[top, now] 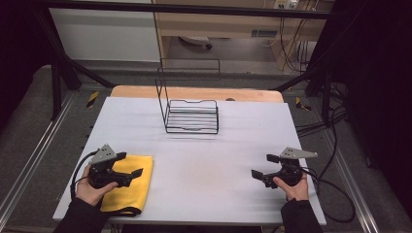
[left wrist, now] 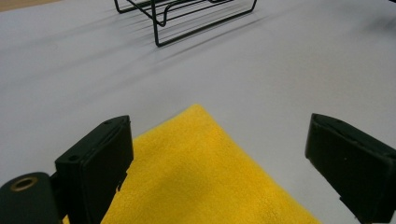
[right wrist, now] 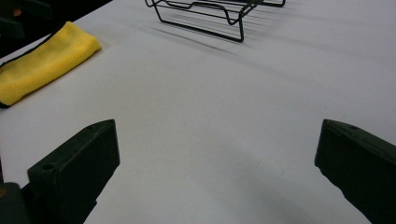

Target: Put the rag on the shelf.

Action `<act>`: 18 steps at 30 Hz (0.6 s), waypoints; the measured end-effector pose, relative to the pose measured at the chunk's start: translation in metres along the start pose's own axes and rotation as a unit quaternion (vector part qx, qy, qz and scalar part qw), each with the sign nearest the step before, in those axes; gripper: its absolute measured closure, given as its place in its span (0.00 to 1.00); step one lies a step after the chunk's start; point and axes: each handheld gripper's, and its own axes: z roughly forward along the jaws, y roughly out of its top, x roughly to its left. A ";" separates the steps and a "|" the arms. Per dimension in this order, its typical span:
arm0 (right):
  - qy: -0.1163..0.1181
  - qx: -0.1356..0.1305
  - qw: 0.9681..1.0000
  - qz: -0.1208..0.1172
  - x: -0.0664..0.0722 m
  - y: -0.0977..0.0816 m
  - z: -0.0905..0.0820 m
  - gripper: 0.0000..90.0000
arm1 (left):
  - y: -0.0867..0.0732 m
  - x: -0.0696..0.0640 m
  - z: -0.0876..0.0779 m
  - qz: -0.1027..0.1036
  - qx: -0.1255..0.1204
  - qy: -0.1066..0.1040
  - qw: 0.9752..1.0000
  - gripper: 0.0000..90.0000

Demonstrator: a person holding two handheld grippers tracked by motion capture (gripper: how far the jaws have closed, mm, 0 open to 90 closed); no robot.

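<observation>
A folded yellow cloth point(top: 127, 187) with a dark edge strip lies flat near the table's front left corner. My left gripper point(top: 130, 164) hovers over the cloth's far half, open, with nothing between its jaws. In the left gripper view the cloth point(left wrist: 205, 177) has a corner pointing away, and the gripper point(left wrist: 224, 161) spreads wide above it. My right gripper point(top: 264, 165) is open over bare table at the front right. In the right gripper view that gripper point(right wrist: 219, 170) holds nothing, and the cloth point(right wrist: 42, 63) lies far off at the left.
A black wire rack point(top: 191, 115) with a tall back frame stands at the far middle of the white table cover point(top: 209, 160); the rack point(left wrist: 187, 16) is ahead of the left gripper. A wooden table edge point(top: 194, 92) runs behind it. Cables point(top: 330, 189) trail off the right side.
</observation>
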 end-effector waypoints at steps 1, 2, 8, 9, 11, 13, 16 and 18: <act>0.000 0.000 1.000 -0.001 0.000 0.000 0.000 0.01 | 0.000 0.000 0.000 0.002 0.001 0.000 1.000 0.09; 0.000 0.001 1.000 -0.001 0.000 0.000 0.000 0.01 | 0.000 0.000 0.001 0.001 0.002 -0.001 1.000 0.09; 0.001 0.003 1.000 -0.001 0.000 0.000 0.000 0.01 | 0.000 -0.002 0.002 0.001 0.003 -0.004 1.000 0.08; 0.001 0.002 1.000 0.000 0.000 0.000 0.000 0.01 | 0.001 -0.002 0.002 0.000 0.004 -0.004 1.000 0.08; -0.001 0.004 1.000 -0.002 0.000 0.000 0.001 0.01 | 0.002 -0.004 0.003 0.004 0.007 -0.002 1.000 0.08; -0.003 0.006 1.000 -0.003 0.000 0.000 0.001 0.01 | 0.004 -0.006 0.004 0.003 0.007 -0.002 1.000 0.08; -0.003 0.006 1.000 -0.005 0.001 0.000 0.001 0.01 | 0.008 -0.008 0.006 0.006 0.011 -0.002 1.000 0.08; -0.003 0.006 1.000 -0.005 0.001 0.000 0.001 0.01 | 0.011 -0.010 0.008 0.009 0.014 -0.001 1.000 0.08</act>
